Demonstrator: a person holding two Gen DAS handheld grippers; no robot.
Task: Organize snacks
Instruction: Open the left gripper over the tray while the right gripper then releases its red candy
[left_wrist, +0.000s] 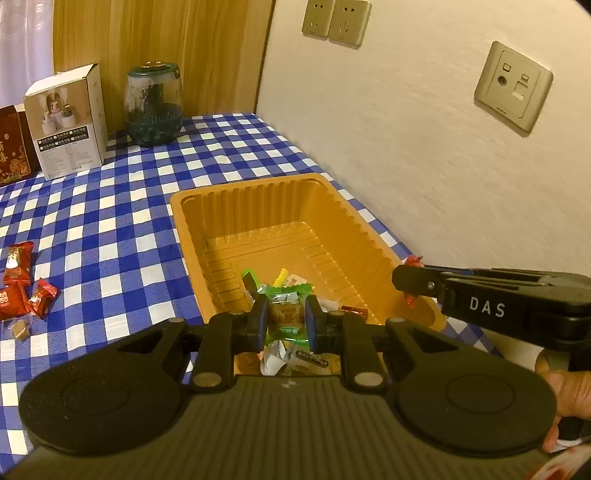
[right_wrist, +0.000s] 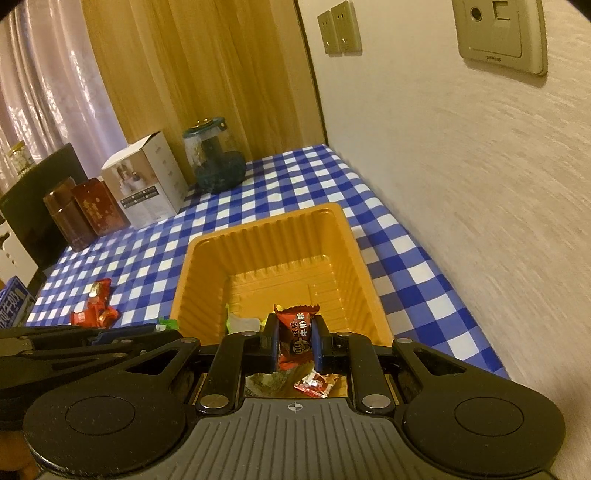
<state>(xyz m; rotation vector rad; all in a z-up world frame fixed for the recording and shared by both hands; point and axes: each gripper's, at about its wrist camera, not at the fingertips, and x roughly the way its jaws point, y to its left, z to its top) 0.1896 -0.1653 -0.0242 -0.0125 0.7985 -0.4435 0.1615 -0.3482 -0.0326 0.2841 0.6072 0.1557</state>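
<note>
An orange plastic tray stands on the blue checked cloth by the wall, with several wrapped snacks in its near end. My left gripper is shut on a green-wrapped snack above that near end. My right gripper is shut on a red-wrapped candy, also over the tray's near end. In the left wrist view the right gripper reaches in from the right over the tray's rim. A few red-wrapped snacks lie loose on the cloth left of the tray.
At the back stand a dark glass jar, a white carton and red-brown tins. The white wall runs close along the tray's right side. A hand grips the right tool.
</note>
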